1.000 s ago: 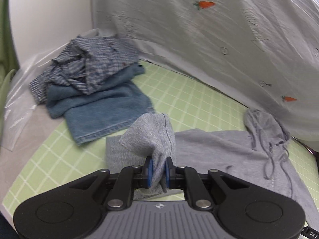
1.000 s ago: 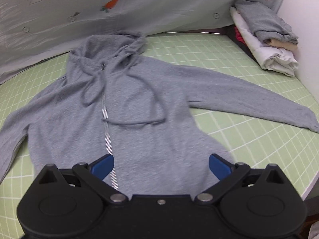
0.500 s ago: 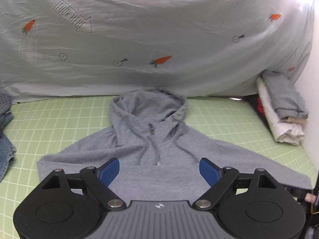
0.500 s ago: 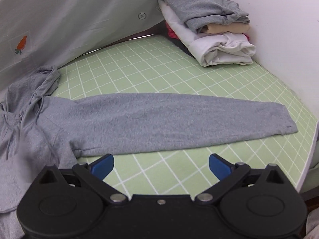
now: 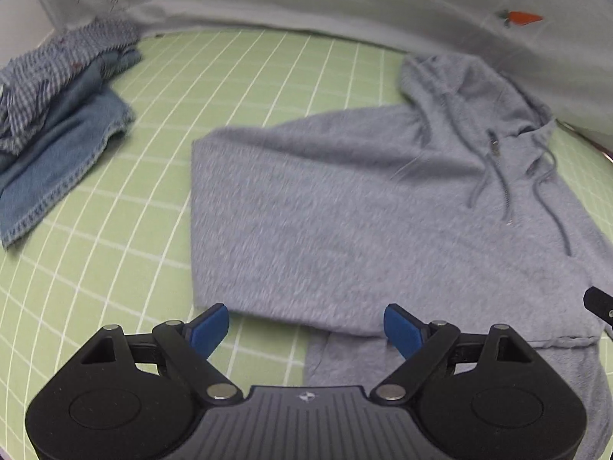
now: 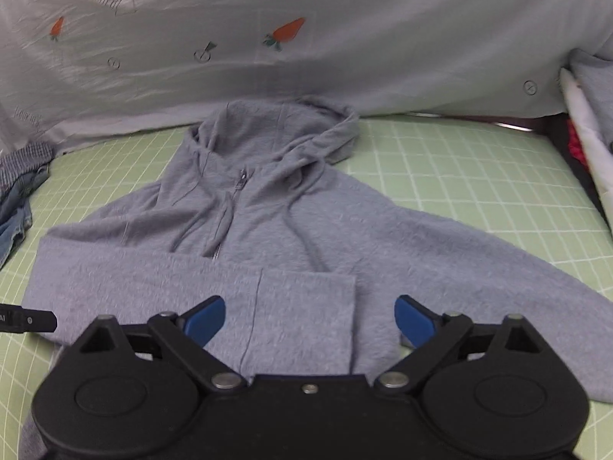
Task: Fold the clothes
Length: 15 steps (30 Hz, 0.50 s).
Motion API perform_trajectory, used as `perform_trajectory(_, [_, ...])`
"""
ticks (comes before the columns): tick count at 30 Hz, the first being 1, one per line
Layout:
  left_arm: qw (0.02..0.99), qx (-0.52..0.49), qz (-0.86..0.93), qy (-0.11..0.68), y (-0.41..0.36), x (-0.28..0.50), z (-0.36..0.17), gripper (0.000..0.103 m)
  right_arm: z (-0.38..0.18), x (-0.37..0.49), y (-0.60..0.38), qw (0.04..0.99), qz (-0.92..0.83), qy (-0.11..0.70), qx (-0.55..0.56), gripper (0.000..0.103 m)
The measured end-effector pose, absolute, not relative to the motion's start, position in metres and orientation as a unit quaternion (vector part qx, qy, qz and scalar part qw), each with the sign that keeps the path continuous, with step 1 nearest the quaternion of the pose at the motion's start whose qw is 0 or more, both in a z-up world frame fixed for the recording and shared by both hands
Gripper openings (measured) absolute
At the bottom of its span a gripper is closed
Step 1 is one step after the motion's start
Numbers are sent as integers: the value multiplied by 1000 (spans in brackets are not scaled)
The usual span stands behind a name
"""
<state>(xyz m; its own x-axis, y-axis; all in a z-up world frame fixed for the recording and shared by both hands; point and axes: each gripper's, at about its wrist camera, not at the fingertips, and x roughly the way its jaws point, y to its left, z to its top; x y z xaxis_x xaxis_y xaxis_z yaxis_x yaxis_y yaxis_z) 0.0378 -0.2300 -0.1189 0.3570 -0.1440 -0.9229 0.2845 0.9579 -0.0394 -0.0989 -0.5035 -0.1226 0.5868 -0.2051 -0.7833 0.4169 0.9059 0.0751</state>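
Observation:
A grey zip hoodie [image 5: 345,211] lies face up on the green grid mat [image 5: 249,88], hood toward the backdrop. One sleeve is folded across the chest, its cuff [image 6: 306,314] ending near the middle. The other sleeve [image 6: 498,268] stretches out to the right. My left gripper [image 5: 306,329] hovers open over the lower edge of the folded sleeve, holding nothing. My right gripper [image 6: 309,320] hangs over the cuff with its jaws closing. The cuff lies below them and the pads do not press on it. Each gripper's tip shows at the edge of the other's view.
A heap of blue jeans and a checked shirt [image 5: 57,115] lies at the mat's left. A stack of folded clothes [image 6: 590,122] stands at the right by the wall. A grey sheet with carrot prints [image 6: 306,38] hangs behind the mat.
My left gripper let go of the sleeve cuff, opened wide and swung over the hoodie's lower left. My right gripper swung back from the outstretched sleeve to the chest, and its jaws narrowed.

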Motion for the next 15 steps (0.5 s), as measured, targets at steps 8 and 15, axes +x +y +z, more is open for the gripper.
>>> perform_trajectory(8, [813, 73, -124, 565, -228, 45, -132, 88, -143, -93, -514, 862, -185, 436, 179, 76])
perform_trajectory(15, [806, 90, -120, 573, -233, 43, -142, 88, -148, -92, -523, 858, -175, 440, 199, 34])
